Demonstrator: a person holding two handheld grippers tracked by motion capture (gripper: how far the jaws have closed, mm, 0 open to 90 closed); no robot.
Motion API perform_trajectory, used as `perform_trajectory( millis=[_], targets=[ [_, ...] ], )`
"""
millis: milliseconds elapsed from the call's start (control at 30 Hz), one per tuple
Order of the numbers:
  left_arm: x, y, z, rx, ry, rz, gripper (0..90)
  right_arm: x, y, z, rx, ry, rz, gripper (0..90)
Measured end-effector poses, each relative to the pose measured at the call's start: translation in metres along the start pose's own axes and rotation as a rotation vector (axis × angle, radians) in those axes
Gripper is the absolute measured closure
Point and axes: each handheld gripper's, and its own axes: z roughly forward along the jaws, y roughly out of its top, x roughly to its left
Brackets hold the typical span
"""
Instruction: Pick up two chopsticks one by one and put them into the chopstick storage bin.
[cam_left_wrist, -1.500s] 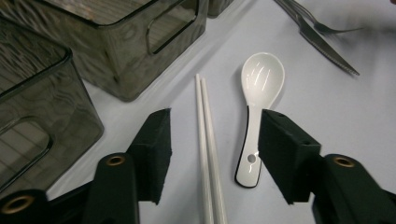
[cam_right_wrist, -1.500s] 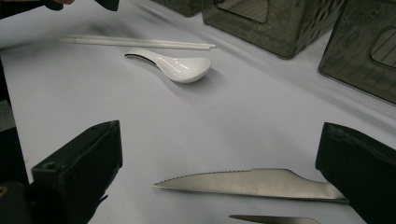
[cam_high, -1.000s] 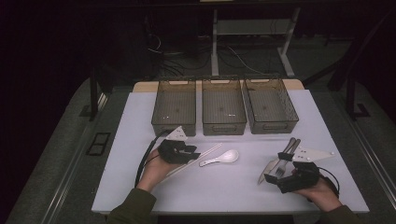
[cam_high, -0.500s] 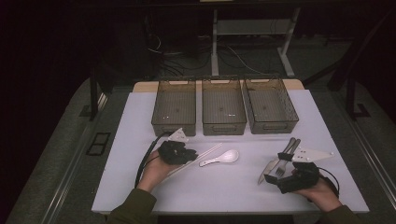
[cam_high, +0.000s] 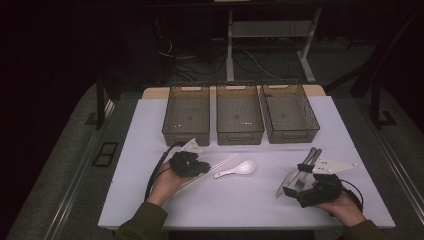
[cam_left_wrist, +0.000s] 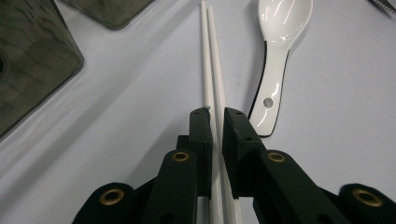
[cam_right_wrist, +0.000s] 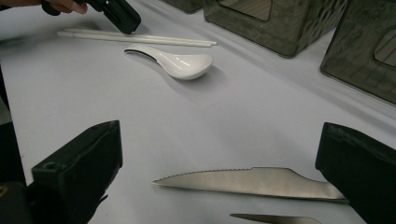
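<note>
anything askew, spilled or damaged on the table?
Nothing stands out. Three bins sit upright in a row, chopsticks lie paired in the left claw, and the spoon, knife and fork lie flat. No spill.

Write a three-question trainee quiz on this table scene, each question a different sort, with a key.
1. True or false: the left hand-held gripper is shut on the white chopsticks.
2. How many dark bins stand along the far side of the table?
3. What lies between the right hand-held gripper jaws? A spoon, B knife, C nothing.

Key: 1 true; 2 three; 3 B. The white spoon lies apart, beside the chopsticks.
</note>
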Motion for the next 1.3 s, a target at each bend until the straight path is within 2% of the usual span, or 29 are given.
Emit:
perform_trajectory(
  millis=[500,700,800,1000,1033,1067,1100,1167,1300],
  targets=[
    [0.001,-0.002,0.0,0.015,0.004,-0.01,82.6,0.0,0.0,0.0,0.0,0.0,0.001,0.8],
    [0.002,-0.003,0.001,0.038,0.026,0.002,82.6,0.0,0.0,0.0,0.0,0.0,0.0,0.8],
    [0.003,-0.005,0.002,0.026,0.023,-0.01,82.7,0.0,0.0,0.0,0.0,-0.001,0.001,0.8],
    [0.0,-0.009,0.001,0.014,0.046,0.028,82.9,0.0,0.0,0.0,0.0,-0.001,0.002,0.8],
    [-0.002,-0.009,0.002,0.006,0.051,0.013,82.9,0.0,0.0,0.0,0.0,-0.001,0.001,0.8],
    [-0.002,-0.009,0.002,0.011,0.057,0.036,83.0,0.0,0.0,0.0,0.0,-0.001,0.0,0.8],
    [-0.004,-0.01,0.002,0.007,0.065,0.022,83.0,0.0,0.0,0.0,0.001,-0.001,0.001,0.8],
    [-0.005,-0.011,0.001,0.0,0.075,0.029,83.4,0.0,0.0,0.0,0.0,-0.001,0.001,0.8],
    [-0.005,-0.013,0.001,-0.006,0.073,0.015,84.1,0.0,0.0,0.001,0.005,0.0,-0.001,0.8]
  ],
)
